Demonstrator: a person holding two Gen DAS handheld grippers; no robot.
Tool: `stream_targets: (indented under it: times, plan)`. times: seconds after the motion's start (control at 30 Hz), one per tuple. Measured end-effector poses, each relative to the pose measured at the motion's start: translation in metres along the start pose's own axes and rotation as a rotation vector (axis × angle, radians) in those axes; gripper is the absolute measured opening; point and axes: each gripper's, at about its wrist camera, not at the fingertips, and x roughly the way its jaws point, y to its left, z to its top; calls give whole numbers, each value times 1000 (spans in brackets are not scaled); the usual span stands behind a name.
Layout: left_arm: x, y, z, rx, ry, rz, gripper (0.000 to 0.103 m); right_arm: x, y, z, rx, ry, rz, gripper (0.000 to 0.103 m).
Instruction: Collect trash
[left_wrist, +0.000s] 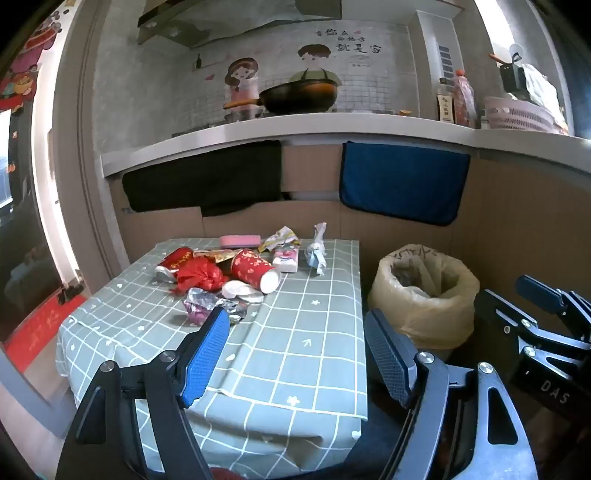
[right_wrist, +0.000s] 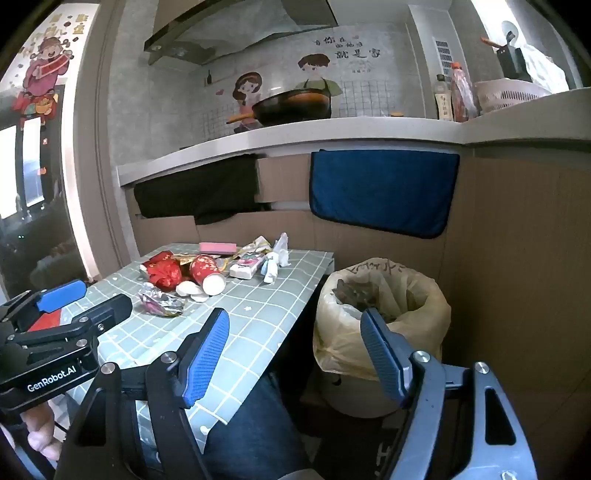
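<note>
Both claws wide apart, nothing between the pads. Left gripper (left_wrist: 295, 354) hangs over the near half of the table (left_wrist: 288, 354); right gripper (right_wrist: 295, 354) sits off the table's right edge, straddling the gap between that edge and the trash bin (right_wrist: 384, 325). Trash is bunched at the far-left part of the table: red can (left_wrist: 173, 264) on its side nearest the left edge, crumpled red wrapper (left_wrist: 199, 277) just in front of it, tipped red paper cup (left_wrist: 255, 275) with its open mouth toward the near side, white lid (left_wrist: 240, 290) touching the cup, crumpled foil (left_wrist: 210, 306) nearest the left gripper, pink sponge (left_wrist: 239, 241) at the far edge, tissue pack (left_wrist: 286, 260) and a twisted white wrapper (left_wrist: 317, 254) further right. Bin with yellow liner stands on the floor just beside the table's right edge, some scraps already inside. Left view only: bin rim fully visible, right gripper's fingers (left_wrist: 539, 295) at frame right. Right view only: left gripper (right_wrist: 85, 306) from the side over the table's near-left corner, "GenRobot.AI" label, operator's hand (right_wrist: 40, 432) under it, jeans-clad leg (right_wrist: 255, 432) below the table edge.
</note>
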Motion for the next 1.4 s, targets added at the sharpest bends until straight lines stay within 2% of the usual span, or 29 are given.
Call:
stream_targets:
  times: [1.4]
  plan:
    - [-2,5,-4,-5,1,14,76,-3,18,1,-50,-28,-14,71]
